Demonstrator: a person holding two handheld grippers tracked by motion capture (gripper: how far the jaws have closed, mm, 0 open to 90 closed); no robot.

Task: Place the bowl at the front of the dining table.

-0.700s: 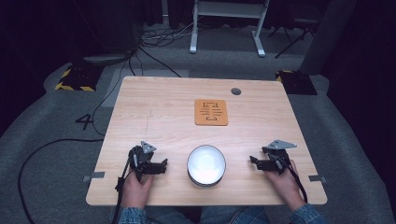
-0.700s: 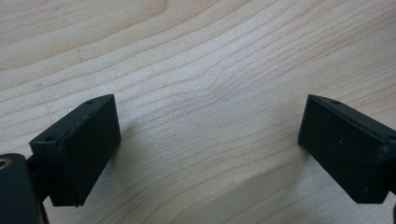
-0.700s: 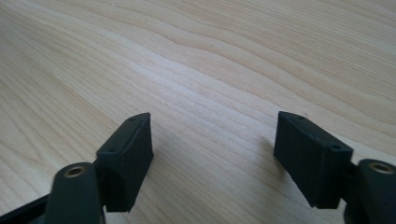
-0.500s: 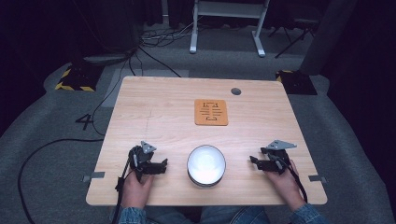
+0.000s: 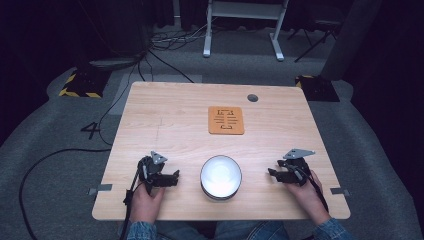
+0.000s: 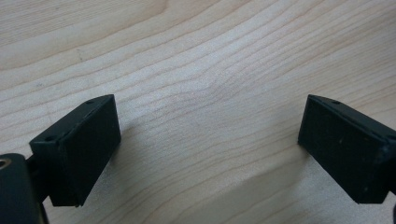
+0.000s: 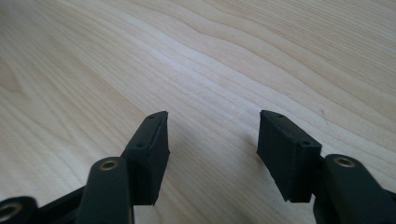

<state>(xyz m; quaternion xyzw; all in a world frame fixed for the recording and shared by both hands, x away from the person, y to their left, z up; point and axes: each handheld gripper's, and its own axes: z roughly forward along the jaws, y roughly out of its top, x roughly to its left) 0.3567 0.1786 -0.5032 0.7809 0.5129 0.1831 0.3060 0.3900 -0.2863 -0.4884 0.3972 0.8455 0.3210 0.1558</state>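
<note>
White bowl (image 5: 221, 177) between left gripper (image 5: 172, 178) and right gripper (image 5: 273, 173); both unclenched, empty, probably resting on wood table (image 5: 175, 120).

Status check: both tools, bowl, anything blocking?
Left tool open, empty, on table. Right tool open, empty. White bowl between them, untouched. Orange mat beyond the bowl, nothing in the way.

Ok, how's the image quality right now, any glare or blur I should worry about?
High view: the white bowl glares bright, its inside washed out, and the room past the table is dark. Left gripper view: wood grain sharp, nearest tool parts soft. Right gripper view: far table softens.
</note>
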